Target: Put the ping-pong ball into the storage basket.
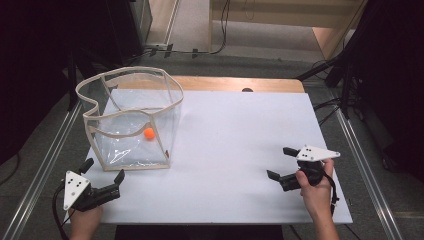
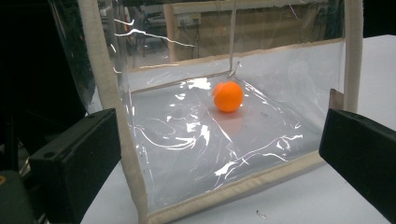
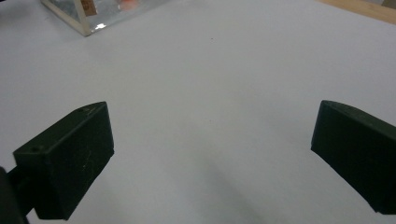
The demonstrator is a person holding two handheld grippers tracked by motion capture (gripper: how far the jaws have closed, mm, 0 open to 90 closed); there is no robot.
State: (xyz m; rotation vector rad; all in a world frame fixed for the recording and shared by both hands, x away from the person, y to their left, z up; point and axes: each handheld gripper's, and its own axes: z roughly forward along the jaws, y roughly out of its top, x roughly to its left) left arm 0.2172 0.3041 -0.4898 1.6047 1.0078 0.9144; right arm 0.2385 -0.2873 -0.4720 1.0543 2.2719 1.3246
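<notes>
Both the left gripper (image 1: 106,171) and right gripper (image 1: 279,161) stand wide apart, empty; the approach step probably targets the clear plastic cream-trimmed bag (image 1: 131,120) holding the small orange ball (image 1: 149,133).

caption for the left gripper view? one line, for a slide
Open left gripper faces a clear plastic bag with beige trim, an orange ball resting on its floor.

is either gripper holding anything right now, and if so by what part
Nothing is held. The left gripper is open in front of the clear bag with the orange ball inside; the right gripper is open over the bare white table.
</notes>
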